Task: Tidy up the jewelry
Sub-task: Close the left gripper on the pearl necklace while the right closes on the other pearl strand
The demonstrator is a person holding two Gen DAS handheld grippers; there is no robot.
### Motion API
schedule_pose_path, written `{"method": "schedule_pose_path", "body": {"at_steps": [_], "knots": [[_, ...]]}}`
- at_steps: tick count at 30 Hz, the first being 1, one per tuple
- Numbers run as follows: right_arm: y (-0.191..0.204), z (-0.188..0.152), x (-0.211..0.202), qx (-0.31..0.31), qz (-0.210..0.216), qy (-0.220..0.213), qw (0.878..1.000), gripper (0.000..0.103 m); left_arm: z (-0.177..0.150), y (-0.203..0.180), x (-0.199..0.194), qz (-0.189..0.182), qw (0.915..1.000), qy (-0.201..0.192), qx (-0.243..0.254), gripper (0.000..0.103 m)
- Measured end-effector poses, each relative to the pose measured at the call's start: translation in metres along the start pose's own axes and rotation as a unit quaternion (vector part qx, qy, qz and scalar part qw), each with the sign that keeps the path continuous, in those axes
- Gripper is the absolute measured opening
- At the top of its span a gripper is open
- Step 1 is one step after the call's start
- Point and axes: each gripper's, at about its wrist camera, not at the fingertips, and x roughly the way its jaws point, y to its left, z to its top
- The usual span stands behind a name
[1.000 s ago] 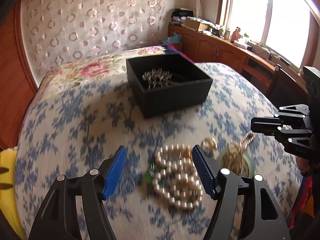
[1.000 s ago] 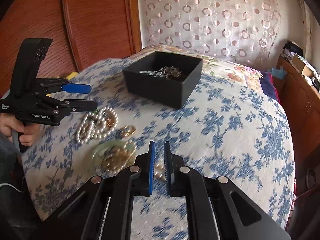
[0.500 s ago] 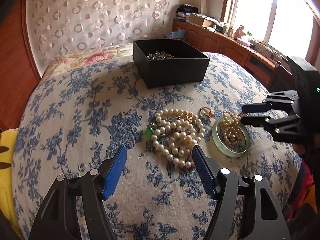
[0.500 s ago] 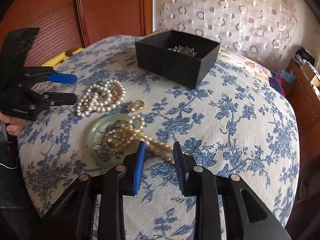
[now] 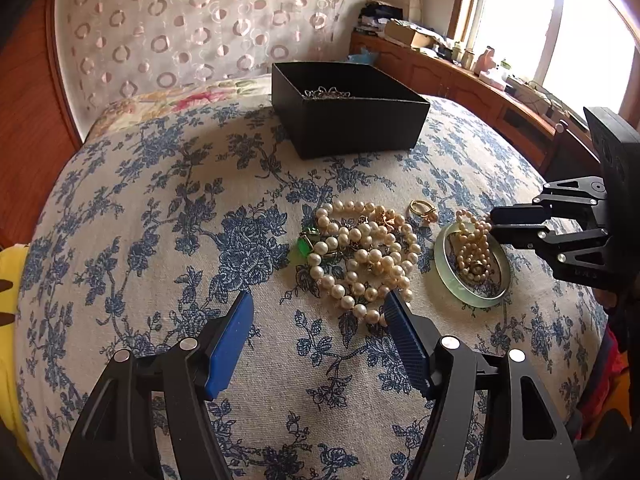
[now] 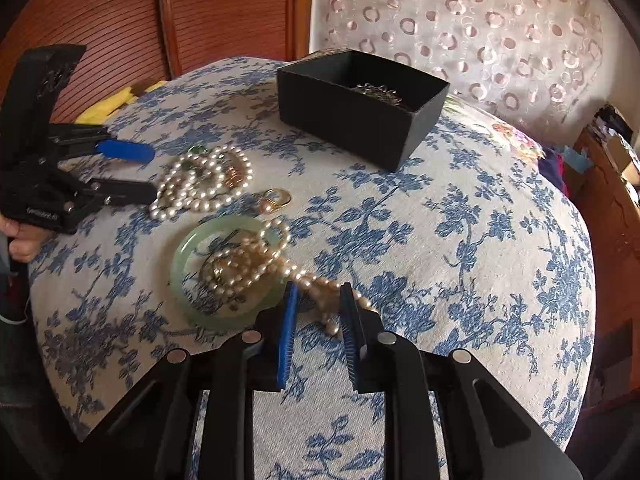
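A black box (image 5: 352, 112) (image 6: 360, 104) with silver chain jewelry inside stands at the far side of the blue-flowered cloth. A large pearl necklace (image 5: 360, 256) (image 6: 200, 184) with a green stone (image 5: 306, 244) lies in a heap. A gold ring (image 5: 422, 208) (image 6: 274, 200) lies beside it. A jade bangle (image 5: 472, 292) (image 6: 192, 304) holds a small-bead pearl strand (image 5: 474, 248) (image 6: 256, 260). My left gripper (image 5: 320, 320) is open just short of the large necklace. My right gripper (image 6: 318, 308) is open, its jaws on either side of the strand's trailing end.
The cloth-covered surface (image 5: 160, 208) curves away on all sides. A wooden wall (image 6: 200, 12) and a patterned curtain (image 5: 192, 28) stand behind. A wooden counter (image 5: 460, 76) with clutter runs under the window. Something yellow (image 5: 12, 280) lies off the left edge.
My right gripper has opened and moved forward over the small pearl strand's end. My left gripper pulled back from the large necklace and stayed open.
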Motion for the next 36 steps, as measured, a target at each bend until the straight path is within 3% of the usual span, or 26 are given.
{"method": "schedule_pose_path", "body": {"at_steps": [9, 17, 21, 29, 30, 31, 36], "knots": [[-0.005, -0.005, 0.001, 0.021, 0.009, -0.031, 0.999, 0.015, 0.011, 0.0, 0.007, -0.017, 0.9998, 0.006, -0.003, 0.038], [-0.006, -0.006, -0.001, 0.027, 0.01, -0.033, 0.999, 0.014, 0.011, 0.006, 0.009, -0.021, 0.9997, 0.003, -0.013, 0.033], [-0.007, -0.006, -0.002, 0.028, 0.005, -0.032, 0.999, 0.008, 0.011, 0.011, 0.007, -0.017, 0.9997, 0.002, -0.019, 0.021], [-0.014, -0.006, -0.002, 0.039, -0.008, -0.026, 0.999, 0.006, 0.013, 0.01, 0.011, 0.005, 1.0, 0.004, -0.007, 0.021], [-0.013, -0.006, -0.001, 0.037, -0.011, -0.026, 0.999, 0.006, 0.013, 0.009, 0.011, 0.009, 1.0, 0.002, -0.004, 0.018], [-0.011, -0.006, -0.001, 0.035, -0.014, -0.026, 0.999, 0.006, 0.013, 0.009, 0.012, 0.011, 0.9999, 0.002, -0.002, 0.007], [-0.012, 0.0, -0.012, 0.038, -0.025, -0.049, 0.998, 0.006, 0.019, 0.005, 0.002, 0.002, 0.9999, -0.01, 0.004, 0.007]]}}
